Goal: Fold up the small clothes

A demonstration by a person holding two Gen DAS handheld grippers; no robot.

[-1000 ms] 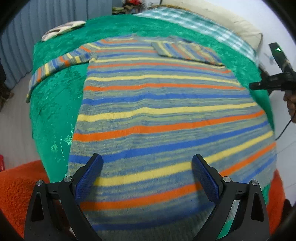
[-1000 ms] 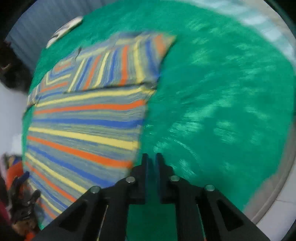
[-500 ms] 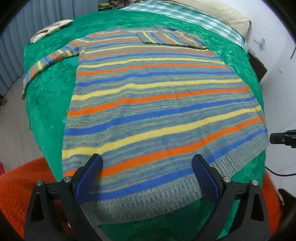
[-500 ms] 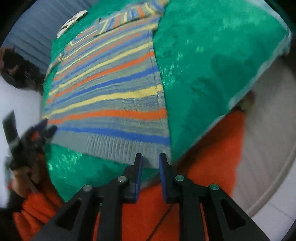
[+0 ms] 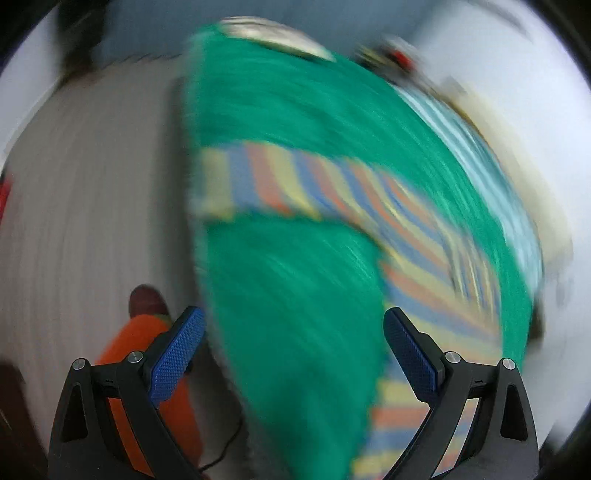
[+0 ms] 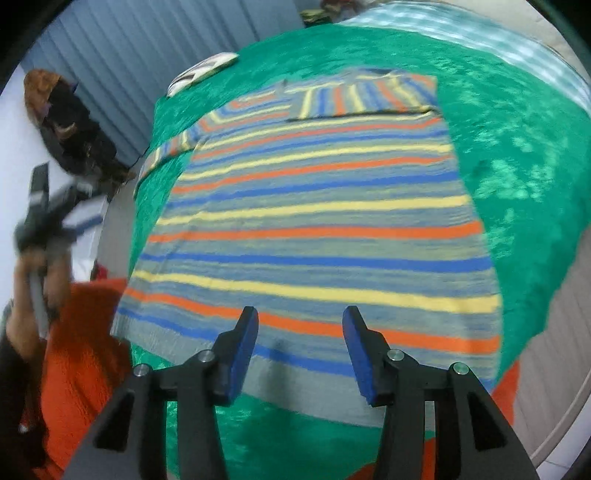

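Note:
A striped sweater (image 6: 317, 221), in blue, yellow, orange and grey, lies flat on a green bedspread (image 6: 517, 147). Its right sleeve (image 6: 365, 98) is folded across the chest; its left sleeve (image 6: 181, 144) stretches out to the left. My right gripper (image 6: 300, 323) is open and empty, just above the hem. In the blurred left wrist view, my left gripper (image 5: 293, 328) is open and empty over the green cover (image 5: 295, 295), with the outstretched sleeve (image 5: 295, 184) ahead. The left gripper also shows in the right wrist view (image 6: 48, 218), held up at the bed's left side.
An orange rug (image 6: 81, 339) lies on the floor at the bed's foot. A patterned cushion (image 6: 201, 72) sits at the far left corner, and a checked blanket (image 6: 480, 26) at the head. Dark clothes (image 6: 70, 129) hang by the curtain.
My left gripper swung left from over the hem to the bed's left side. My right gripper moved left over the hem and opened from shut.

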